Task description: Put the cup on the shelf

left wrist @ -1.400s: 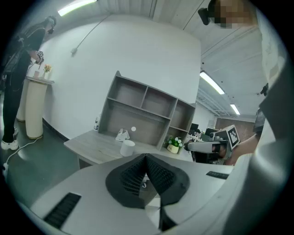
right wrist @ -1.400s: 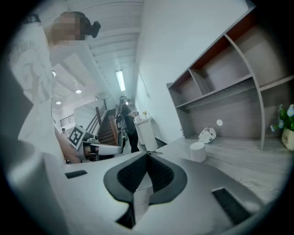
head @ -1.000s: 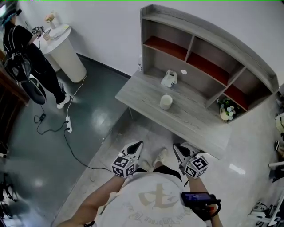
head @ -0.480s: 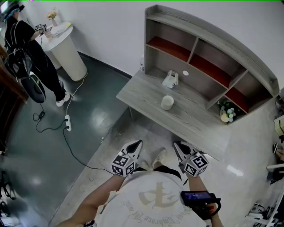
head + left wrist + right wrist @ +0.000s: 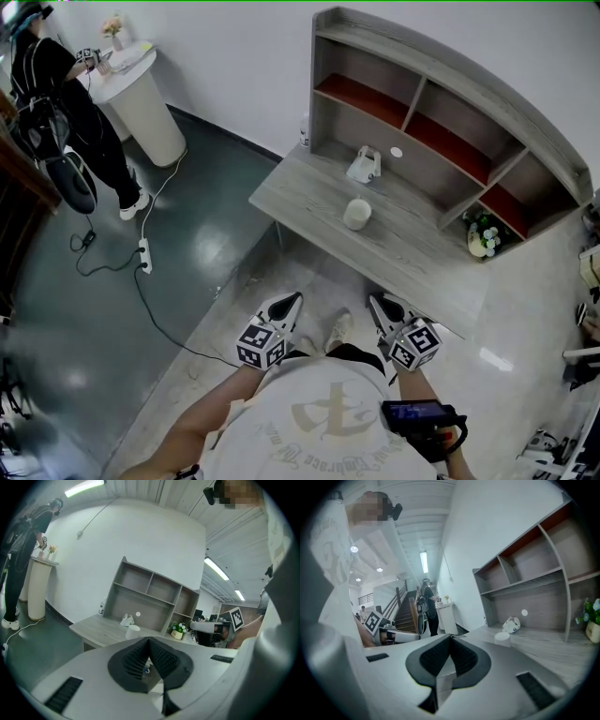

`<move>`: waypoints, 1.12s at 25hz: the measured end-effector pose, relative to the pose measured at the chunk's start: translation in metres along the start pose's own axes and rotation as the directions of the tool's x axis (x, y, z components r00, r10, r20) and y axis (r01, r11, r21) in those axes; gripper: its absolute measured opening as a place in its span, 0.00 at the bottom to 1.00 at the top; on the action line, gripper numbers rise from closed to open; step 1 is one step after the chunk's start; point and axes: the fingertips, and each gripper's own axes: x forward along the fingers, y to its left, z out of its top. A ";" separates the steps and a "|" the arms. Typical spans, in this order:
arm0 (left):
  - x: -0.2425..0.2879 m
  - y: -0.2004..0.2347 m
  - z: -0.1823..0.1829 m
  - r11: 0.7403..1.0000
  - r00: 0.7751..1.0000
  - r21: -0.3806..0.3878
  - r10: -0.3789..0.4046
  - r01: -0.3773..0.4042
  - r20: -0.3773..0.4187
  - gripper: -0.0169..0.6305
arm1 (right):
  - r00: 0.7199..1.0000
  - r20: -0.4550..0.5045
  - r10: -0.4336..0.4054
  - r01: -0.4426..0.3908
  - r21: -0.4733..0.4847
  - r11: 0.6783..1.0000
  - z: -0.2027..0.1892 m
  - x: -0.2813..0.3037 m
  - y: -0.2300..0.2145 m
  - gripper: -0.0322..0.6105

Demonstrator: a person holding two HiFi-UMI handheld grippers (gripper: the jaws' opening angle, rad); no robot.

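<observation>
A white cup [image 5: 357, 214] stands upright mid-desk, on the grey desk [image 5: 300, 192], in front of the grey shelf unit [image 5: 441, 70] with red-backed compartments. Both grippers hang low by the person's body, well short of the desk's front edge. My left gripper [image 5: 292, 300] and my right gripper [image 5: 374, 302] point toward the desk, jaws together with nothing between them. In the left gripper view the cup [image 5: 133, 631] shows beyond the shut left gripper [image 5: 149, 640]. The right gripper view shows the cup [image 5: 502, 637] past the shut right gripper [image 5: 451, 637].
A crumpled white object [image 5: 363, 167] lies behind the cup, a white bottle [image 5: 305, 131] stands at the desk's left back corner, and a small potted plant [image 5: 482, 234] at its right end. A person [image 5: 56, 103] stands at a round white pedestal [image 5: 141, 94]. A cable and power strip [image 5: 143, 253] lie on the floor.
The head view has drifted a little, so desk and shelf sit slightly further right. Both grippers stay in about the same place, still shut.
</observation>
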 end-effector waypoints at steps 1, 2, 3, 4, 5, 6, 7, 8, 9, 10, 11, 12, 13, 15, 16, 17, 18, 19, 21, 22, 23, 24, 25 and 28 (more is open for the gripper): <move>-0.001 0.001 0.000 1.000 1.000 0.000 0.003 -0.003 0.001 0.03 | 1.000 0.002 0.001 -0.001 0.003 1.000 0.000 0.000 0.001 0.05; -0.002 0.002 0.001 1.000 1.000 -0.001 0.006 -0.006 0.001 0.03 | 1.000 0.003 0.002 -0.002 0.006 1.000 0.000 0.000 0.001 0.05; -0.004 0.002 0.001 1.000 1.000 -0.002 0.009 -0.009 0.001 0.03 | 1.000 0.004 0.002 -0.002 0.009 1.000 0.000 0.000 0.002 0.05; -0.005 0.003 0.002 1.000 1.000 -0.003 0.011 -0.011 0.001 0.03 | 1.000 0.004 0.002 -0.002 0.012 1.000 0.000 0.001 0.003 0.05; -0.006 0.004 0.002 1.000 1.000 -0.003 0.013 -0.013 0.001 0.03 | 1.000 0.003 0.003 -0.003 0.013 1.000 0.000 0.001 0.004 0.05; -0.007 0.005 0.002 1.000 1.000 -0.004 0.015 -0.015 0.000 0.03 | 1.000 0.002 0.002 -0.002 0.014 1.000 0.000 0.002 0.004 0.05; -0.008 0.005 0.002 1.000 1.000 -0.004 0.017 -0.017 0.000 0.03 | 1.000 -0.001 0.001 -0.001 0.015 1.000 0.000 0.003 0.003 0.05; -0.008 0.006 0.002 1.000 1.000 -0.005 0.017 -0.017 0.000 0.03 | 1.000 -0.002 -0.002 0.002 0.016 1.000 0.000 0.004 0.003 0.06; -0.009 0.007 0.002 1.000 1.000 -0.005 0.018 -0.018 0.001 0.03 | 1.000 -0.001 -0.005 0.005 0.017 1.000 0.000 0.004 0.003 0.05; -0.009 0.008 0.002 1.000 1.000 -0.006 0.019 -0.019 0.003 0.03 | 1.000 0.000 -0.006 0.006 0.018 1.000 0.000 0.005 0.002 0.05; -0.009 0.009 0.002 1.000 1.000 -0.006 0.022 -0.022 0.004 0.03 | 1.000 0.001 -0.005 0.005 0.017 1.000 0.000 0.006 0.001 0.05; -0.008 0.010 0.002 1.000 1.000 -0.006 0.026 -0.026 0.004 0.03 | 1.000 0.001 -0.004 0.004 0.017 1.000 0.000 0.007 0.000 0.05; -0.008 0.011 0.002 1.000 1.000 -0.007 0.030 -0.030 0.005 0.03 | 1.000 0.001 -0.002 0.002 0.017 1.000 0.000 0.008 -0.001 0.05; -0.008 0.013 0.002 0.999 0.999 -0.009 0.037 -0.037 0.006 0.03 | 1.000 -0.002 0.002 -0.002 0.021 1.000 -0.002 0.011 -0.003 0.05; -0.008 0.014 0.002 0.999 0.999 -0.010 0.041 -0.040 0.005 0.03 | 1.000 -0.003 0.005 -0.005 0.024 1.000 -0.002 0.013 -0.004 0.05; -0.008 0.016 0.001 0.999 0.999 -0.011 0.044 -0.044 0.004 0.03 | 1.000 -0.003 0.010 -0.010 0.027 1.000 -0.002 0.015 -0.004 0.05; -0.009 0.018 0.001 0.999 0.999 -0.012 0.050 -0.050 0.003 0.03 | 1.000 -0.003 0.015 -0.015 0.030 0.999 -0.002 0.017 -0.005 0.05; -0.008 0.020 0.002 0.998 0.998 -0.013 0.056 -0.056 0.002 0.03 | 1.000 -0.004 0.021 -0.021 0.032 0.999 -0.002 0.020 -0.006 0.05; -0.006 0.025 0.003 0.997 0.997 -0.014 0.072 -0.072 -0.001 0.03 | 0.999 -0.007 0.032 -0.032 0.037 0.999 -0.003 0.027 -0.010 0.05; -0.004 0.028 0.004 0.997 0.997 -0.013 0.078 -0.078 -0.003 0.03 | 0.999 -0.009 0.036 -0.036 0.038 0.999 -0.004 0.030 -0.013 0.05; -0.001 0.030 0.005 0.997 0.997 -0.012 0.083 -0.083 -0.004 0.03 | 0.999 -0.011 0.039 -0.038 0.038 0.999 -0.004 0.034 -0.016 0.05; 0.002 0.032 0.006 0.996 0.996 -0.010 0.086 -0.086 -0.006 0.03 | 0.999 -0.014 0.041 -0.040 0.039 0.998 -0.004 0.038 -0.020 0.06; 0.005 0.034 0.008 0.996 0.996 -0.009 0.089 -0.089 -0.007 0.03 | 0.999 -0.018 0.043 -0.042 0.041 0.998 -0.004 0.042 -0.024 0.06; 0.014 0.043 0.014 0.995 0.995 -0.007 0.103 -0.103 -0.009 0.03 | 0.999 -0.025 0.047 -0.045 0.045 0.998 -0.003 0.055 -0.036 0.06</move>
